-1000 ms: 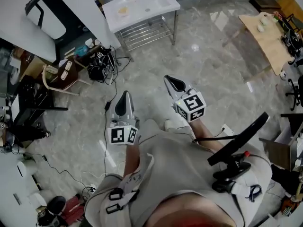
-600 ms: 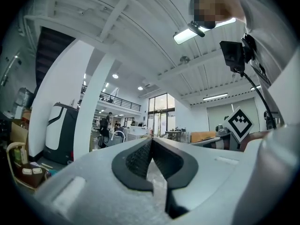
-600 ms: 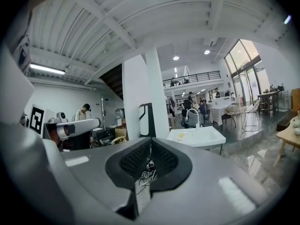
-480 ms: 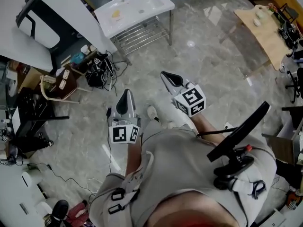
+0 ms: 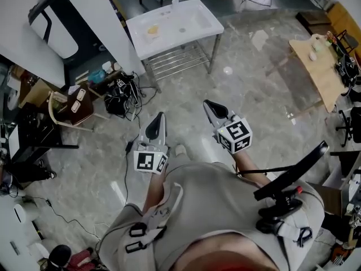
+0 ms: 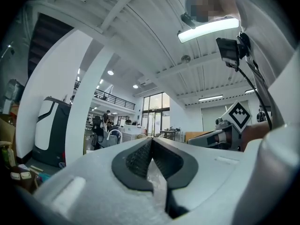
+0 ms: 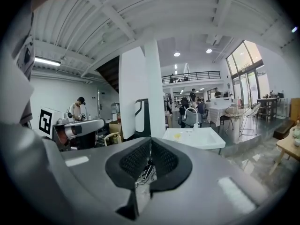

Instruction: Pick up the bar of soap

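As we stand on the marble floor (image 5: 254, 83), left gripper (image 5: 159, 118) fingers are together, empty; right gripper (image 5: 209, 104) same. Bar of soap (image 5: 153, 30) lies on the white sink (image 5: 189, 20), well apart.

A white sink stand (image 5: 192, 17) and wooden table (image 5: 325, 79) stand on a glossy grey marble floor (image 5: 254, 97).

The white basin on metal legs (image 5: 192, 17) stood at twelve o'clock, a yellow bar of soap (image 5: 153, 30) on its left; a wooden table (image 5: 317, 66) at two o'clock.
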Demonstrator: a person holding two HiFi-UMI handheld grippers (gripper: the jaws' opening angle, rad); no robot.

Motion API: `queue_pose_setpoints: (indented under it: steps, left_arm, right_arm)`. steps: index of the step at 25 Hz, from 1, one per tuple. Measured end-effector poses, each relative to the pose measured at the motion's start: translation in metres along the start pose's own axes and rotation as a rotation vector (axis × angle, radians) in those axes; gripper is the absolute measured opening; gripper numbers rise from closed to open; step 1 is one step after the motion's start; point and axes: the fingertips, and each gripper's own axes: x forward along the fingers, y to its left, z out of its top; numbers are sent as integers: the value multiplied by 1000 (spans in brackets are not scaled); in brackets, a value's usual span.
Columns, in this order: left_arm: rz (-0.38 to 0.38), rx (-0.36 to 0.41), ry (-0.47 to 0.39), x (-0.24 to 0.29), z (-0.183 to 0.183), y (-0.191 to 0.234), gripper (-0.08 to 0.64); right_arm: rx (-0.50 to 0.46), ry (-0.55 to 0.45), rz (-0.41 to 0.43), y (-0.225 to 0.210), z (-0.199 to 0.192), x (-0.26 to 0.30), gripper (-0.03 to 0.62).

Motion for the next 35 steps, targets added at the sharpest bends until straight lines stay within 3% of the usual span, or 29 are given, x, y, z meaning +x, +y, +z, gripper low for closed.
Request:
queue_pose_setpoints:
  steps: [9, 19, 29, 35]
  left_arm:
    - [-26, 0, -17, 28, 6, 60, -6]
    - [-72, 12, -33, 33, -3, 111, -6]
    - [-89, -19, -32, 36, -1, 113, -6]
    - [-57, -11, -30, 36, -3, 127, -6]
  right_arm:
    - [15, -65, -86, -4, 31, 49, 5]
    - [31, -92, -160, 10, 38, 83, 5]
    - [35, -98, -158, 19, 36, 89, 3]
    - [42, -91, -103, 22, 39, 115, 3]
